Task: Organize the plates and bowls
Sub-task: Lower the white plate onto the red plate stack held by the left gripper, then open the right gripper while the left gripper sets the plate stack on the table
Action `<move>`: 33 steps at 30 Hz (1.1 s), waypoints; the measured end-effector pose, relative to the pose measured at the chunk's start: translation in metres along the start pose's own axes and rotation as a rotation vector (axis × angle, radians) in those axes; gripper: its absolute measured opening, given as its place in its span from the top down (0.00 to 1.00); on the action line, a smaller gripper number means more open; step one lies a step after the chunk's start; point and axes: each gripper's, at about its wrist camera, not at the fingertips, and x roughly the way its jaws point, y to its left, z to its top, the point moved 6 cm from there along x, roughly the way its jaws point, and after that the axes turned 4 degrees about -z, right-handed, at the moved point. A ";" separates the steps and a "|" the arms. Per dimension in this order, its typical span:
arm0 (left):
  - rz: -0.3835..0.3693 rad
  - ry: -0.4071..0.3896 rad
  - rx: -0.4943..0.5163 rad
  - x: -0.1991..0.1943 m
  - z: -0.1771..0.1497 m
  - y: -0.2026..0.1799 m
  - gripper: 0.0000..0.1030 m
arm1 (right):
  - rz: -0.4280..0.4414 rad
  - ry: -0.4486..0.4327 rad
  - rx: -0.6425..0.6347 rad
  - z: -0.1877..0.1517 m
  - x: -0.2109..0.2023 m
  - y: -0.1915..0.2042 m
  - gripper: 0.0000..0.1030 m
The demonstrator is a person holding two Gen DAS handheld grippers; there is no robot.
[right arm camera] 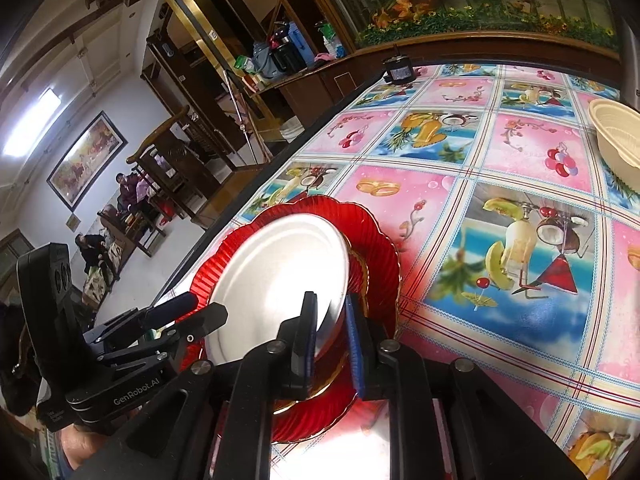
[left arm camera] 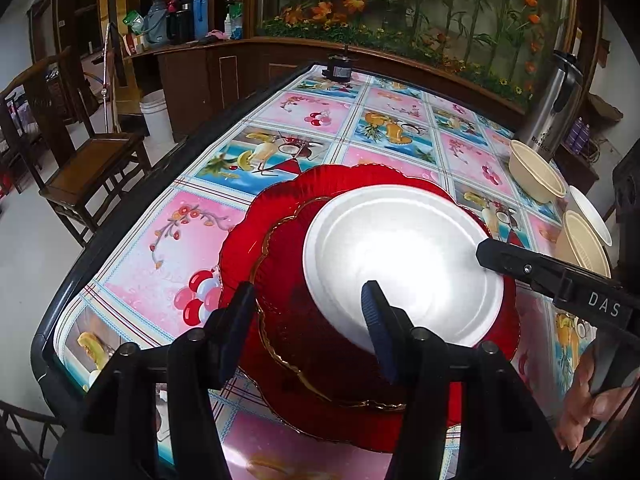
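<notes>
Stacking is progressing: the white plate (left arm camera: pixel 400 264) is sitting on the red plates (left arm camera: pixel 280 240); your left tongs (left arm camera: pixel 308 320) are released, right tongs (right arm camera: pixel 332 328) loosely straddling its rim; beige bowls (left arm camera: pixel 536 176) are waiting.

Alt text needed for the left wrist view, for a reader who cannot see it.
A white plate sits on stacked red plates on a fruit-patterned table. The open left claw straddles the stack's near edge; the right claw is at the white plate's rim.

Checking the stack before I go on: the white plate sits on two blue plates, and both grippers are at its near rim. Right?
Not quite. The two plates under the white plate are red, not blue, as the left wrist view shows. The rest holds: the left gripper and right gripper are at its near rim.
</notes>
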 end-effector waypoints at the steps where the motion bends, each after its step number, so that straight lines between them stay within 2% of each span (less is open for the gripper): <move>1: 0.001 -0.003 -0.001 -0.001 0.000 0.000 0.44 | 0.001 -0.002 0.003 0.001 -0.001 -0.001 0.78; 20: -0.005 -0.020 0.002 -0.009 0.003 -0.003 0.44 | 0.008 -0.042 0.060 0.010 -0.013 -0.016 0.77; 33: -0.026 -0.036 0.025 -0.019 0.004 -0.018 0.44 | 0.012 -0.076 0.115 0.018 -0.027 -0.034 0.76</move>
